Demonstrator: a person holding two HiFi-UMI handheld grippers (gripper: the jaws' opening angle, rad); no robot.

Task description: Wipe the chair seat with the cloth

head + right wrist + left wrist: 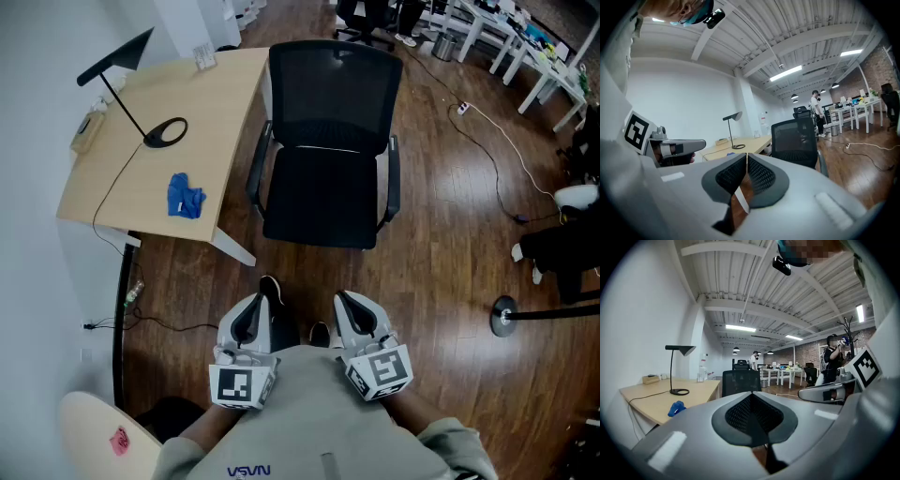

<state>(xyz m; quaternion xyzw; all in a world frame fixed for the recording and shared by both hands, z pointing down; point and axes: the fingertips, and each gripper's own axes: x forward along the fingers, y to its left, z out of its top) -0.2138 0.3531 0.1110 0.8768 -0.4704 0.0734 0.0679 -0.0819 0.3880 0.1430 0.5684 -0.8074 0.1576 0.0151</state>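
A black mesh-backed office chair point(328, 141) stands in the middle of the head view, its dark seat point(322, 199) bare and facing me. A crumpled blue cloth point(185, 197) lies on the wooden desk point(112, 187) left of the chair; the left gripper view shows this cloth point(676, 408) near the desk's front edge. My left gripper point(269, 284) and right gripper point(342, 299) are held side by side close to my body, well short of the chair. Both are shut with nothing between the jaws. Both gripper views look level towards the chair point(740, 380) point(794, 138).
A black desk lamp point(141, 103) and a small box point(89, 129) stand on the desk. A cable point(502, 159) runs over the wooden floor on the right, near a round stand base point(504, 317). White tables point(525, 47) and a standing person point(817, 112) are at the far end.
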